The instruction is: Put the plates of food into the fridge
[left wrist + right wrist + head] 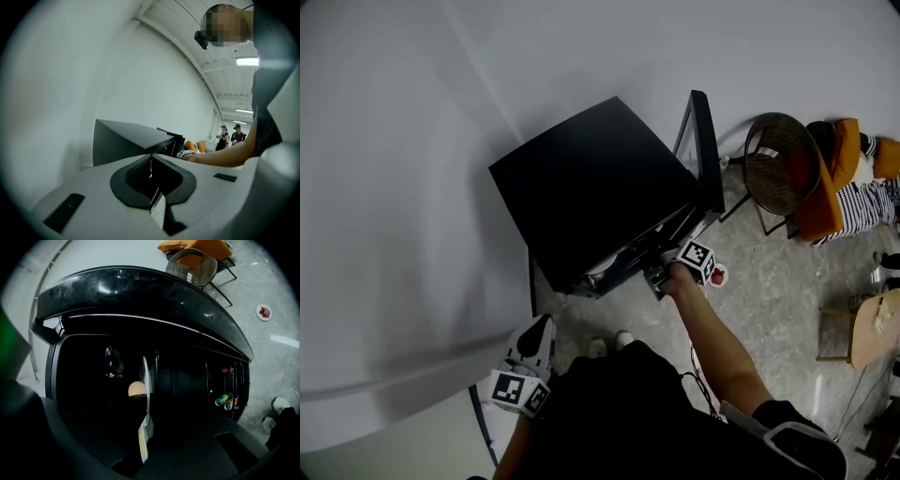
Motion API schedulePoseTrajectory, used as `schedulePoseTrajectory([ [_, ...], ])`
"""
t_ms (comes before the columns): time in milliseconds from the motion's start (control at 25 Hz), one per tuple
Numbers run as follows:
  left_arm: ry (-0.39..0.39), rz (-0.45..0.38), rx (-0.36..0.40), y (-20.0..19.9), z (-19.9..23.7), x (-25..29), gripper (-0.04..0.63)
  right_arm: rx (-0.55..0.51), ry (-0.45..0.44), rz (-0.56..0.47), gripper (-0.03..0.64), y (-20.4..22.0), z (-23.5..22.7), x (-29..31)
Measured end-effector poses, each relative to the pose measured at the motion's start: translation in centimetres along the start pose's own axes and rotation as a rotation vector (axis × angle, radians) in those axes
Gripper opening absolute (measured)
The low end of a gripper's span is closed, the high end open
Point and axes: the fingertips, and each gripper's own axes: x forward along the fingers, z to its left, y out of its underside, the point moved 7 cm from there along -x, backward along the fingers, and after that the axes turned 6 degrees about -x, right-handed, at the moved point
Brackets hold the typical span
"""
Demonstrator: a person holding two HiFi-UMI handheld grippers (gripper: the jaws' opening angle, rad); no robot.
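The black fridge [591, 192] stands against the wall with its door [703, 150] swung open. My right gripper [661, 274] reaches into the opening. In the right gripper view it [143, 401] is shut on the rim of a white plate [146, 380] seen edge-on, with a round tan piece of food [136, 389] on the plate, inside the dark fridge. A second small plate with red food [718, 275] lies on the floor by the door. My left gripper [536, 333] hangs low at the person's left side, jaws shut [151, 161] with nothing between them.
Bottles [225, 400] lie in the fridge door's shelf. A wicker chair [780, 164] and orange seats [834, 178] stand to the right of the fridge. A wooden table [874, 328] is at the far right. Two people [232, 135] stand in the distance.
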Motion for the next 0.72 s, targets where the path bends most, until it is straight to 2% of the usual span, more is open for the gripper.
schedulePoseTrajectory([
  [120,0.004,-0.001,0.008,0.0,-0.2,-0.1,0.023,-0.013,-0.014,-0.012,0.047,-0.1,0.5,-0.3],
  [240,0.009,0.000,0.006,0.1,-0.1,-0.1,0.023,-0.048,0.003,-0.021,0.152,-0.2,0.4,-0.6],
  [320,0.012,0.002,0.005,0.2,-0.1,-0.4,0.023,-0.082,0.022,-0.025,0.161,-0.2,0.3,-1.2],
  [440,0.018,-0.003,0.009,0.1,-0.3,-1.1,0.023,-0.138,0.025,-0.010,0.161,0.3,0.5,-2.5],
  [520,0.025,-0.007,0.013,0.2,-0.3,-1.4,0.023,-0.236,0.020,0.022,0.153,0.8,0.9,-3.4],
  [560,0.029,-0.010,0.012,0.2,-0.4,-1.6,0.023,-0.303,0.017,0.043,0.126,1.1,1.1,-3.9],
  [600,0.033,-0.013,0.009,0.2,-0.5,-1.7,0.023,-0.372,0.010,0.062,0.069,1.4,1.5,-4.4],
  [720,0.044,-0.012,0.007,0.3,-0.6,-2.0,0.023,-0.525,-0.047,0.071,0.041,2.1,3.2,-5.8],
])
